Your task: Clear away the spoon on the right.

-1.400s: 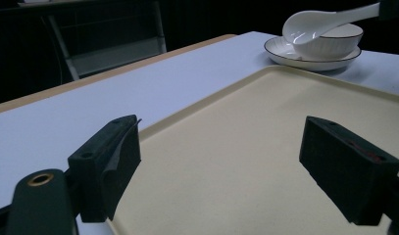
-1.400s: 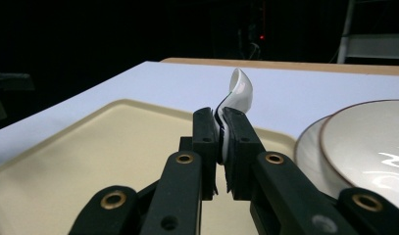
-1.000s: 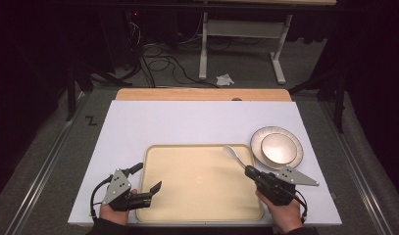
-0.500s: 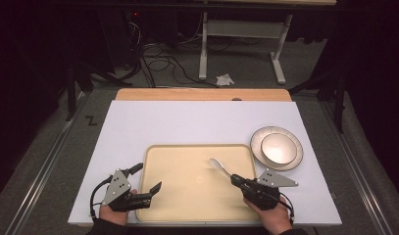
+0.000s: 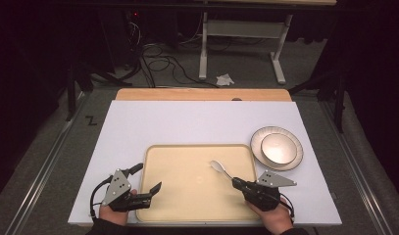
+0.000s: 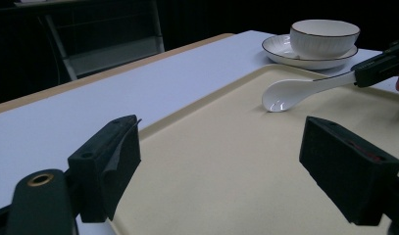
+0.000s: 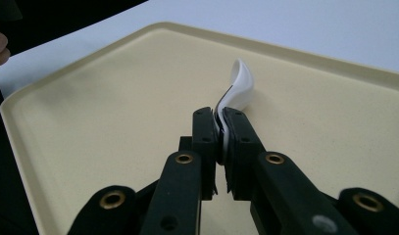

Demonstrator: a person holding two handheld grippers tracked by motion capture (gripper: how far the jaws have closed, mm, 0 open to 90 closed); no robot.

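A white ceramic spoon (image 5: 219,168) (image 6: 290,93) (image 7: 239,84) is held by its handle over the cream tray (image 5: 177,196), bowl end just above or touching the tray's right half. My right gripper (image 5: 238,184) (image 7: 220,128) is shut on the spoon's handle. My left gripper (image 5: 147,187) (image 6: 236,161) stands open over the tray's left edge, nothing between its jaws. A white bowl (image 5: 278,149) (image 6: 324,36) sits on a plate (image 5: 256,139) (image 6: 278,46) to the right of the tray.
The tray lies on a white board (image 5: 187,122) with a wooden strip (image 5: 202,94) along its far edge. Beyond the table are a desk frame (image 5: 241,34) and cables (image 5: 162,58) on the floor.
My right gripper has carried the spoon leftward from beside the plate to over the tray's right half. The left gripper has stayed where it was.
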